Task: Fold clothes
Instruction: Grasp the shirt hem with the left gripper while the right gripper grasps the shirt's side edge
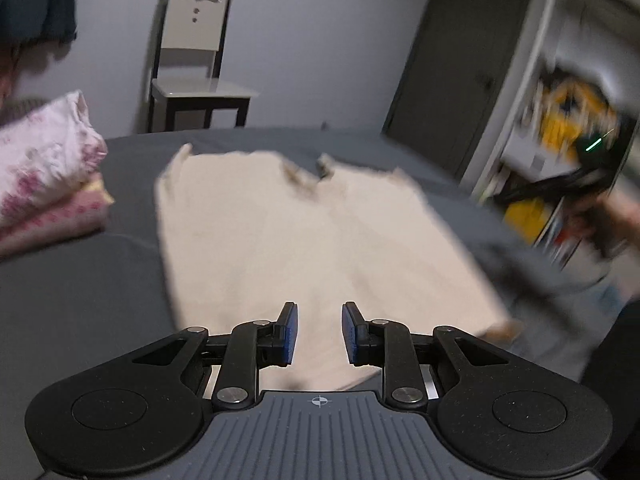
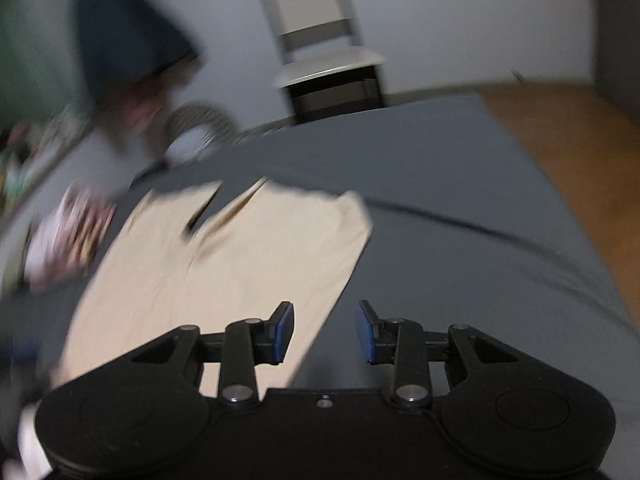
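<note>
Home bedroom.
Bed with grey sheet, folded floral linens stacked on it, wooden chair against a plain wall, dark door, cluttered shelf unit, wood floor beside the bed.

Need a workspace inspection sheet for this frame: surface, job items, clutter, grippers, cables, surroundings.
Surface: grey bed sheet, lightly creased.
Job's things: cream garment spread flat on the sheet, blurred.
Clutter: folded pink floral pile stacked to the garment's left.
Grippers: left gripper open over the garment's near edge; right gripper open, straddling the garment's right edge; neither holds anything.
Cables: nothing seen.
Surroundings: chair at the wall, dark door, shelving at right, wood floor.
</note>
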Demonstrator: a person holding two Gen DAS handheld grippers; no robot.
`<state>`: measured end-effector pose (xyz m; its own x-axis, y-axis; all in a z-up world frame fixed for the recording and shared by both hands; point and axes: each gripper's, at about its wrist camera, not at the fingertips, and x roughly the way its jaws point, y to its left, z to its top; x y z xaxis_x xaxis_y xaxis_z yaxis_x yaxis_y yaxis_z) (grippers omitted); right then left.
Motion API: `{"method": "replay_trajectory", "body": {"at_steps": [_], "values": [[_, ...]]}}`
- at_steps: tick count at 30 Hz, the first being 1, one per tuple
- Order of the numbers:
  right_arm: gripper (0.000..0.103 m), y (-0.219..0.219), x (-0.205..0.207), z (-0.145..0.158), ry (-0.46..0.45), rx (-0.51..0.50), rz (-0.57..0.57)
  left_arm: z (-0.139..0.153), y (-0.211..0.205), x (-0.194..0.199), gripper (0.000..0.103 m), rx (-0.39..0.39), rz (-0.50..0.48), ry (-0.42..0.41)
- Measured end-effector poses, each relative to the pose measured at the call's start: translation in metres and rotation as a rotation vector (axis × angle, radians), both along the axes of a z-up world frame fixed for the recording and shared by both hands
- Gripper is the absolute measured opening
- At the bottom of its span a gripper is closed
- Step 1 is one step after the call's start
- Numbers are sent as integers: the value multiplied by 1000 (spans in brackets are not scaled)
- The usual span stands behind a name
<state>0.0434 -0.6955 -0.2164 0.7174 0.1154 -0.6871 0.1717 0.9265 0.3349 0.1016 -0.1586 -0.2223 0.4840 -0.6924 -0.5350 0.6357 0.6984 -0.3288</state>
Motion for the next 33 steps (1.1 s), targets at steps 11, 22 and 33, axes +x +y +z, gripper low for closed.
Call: {"method": "replay_trajectory", "body": {"at_steps": [11, 22, 33], "values": [[33, -80, 95, -74, 48, 388, -297, -42, -41, -4, 25, -231, 70, 165], [21, -102, 87, -120, -69, 682, -321, -18, -134, -53, 43, 119, -189, -96], [7, -94, 96, -98, -107, 591, -249, -25, -216, -103, 80, 602, -392, -614]]}}
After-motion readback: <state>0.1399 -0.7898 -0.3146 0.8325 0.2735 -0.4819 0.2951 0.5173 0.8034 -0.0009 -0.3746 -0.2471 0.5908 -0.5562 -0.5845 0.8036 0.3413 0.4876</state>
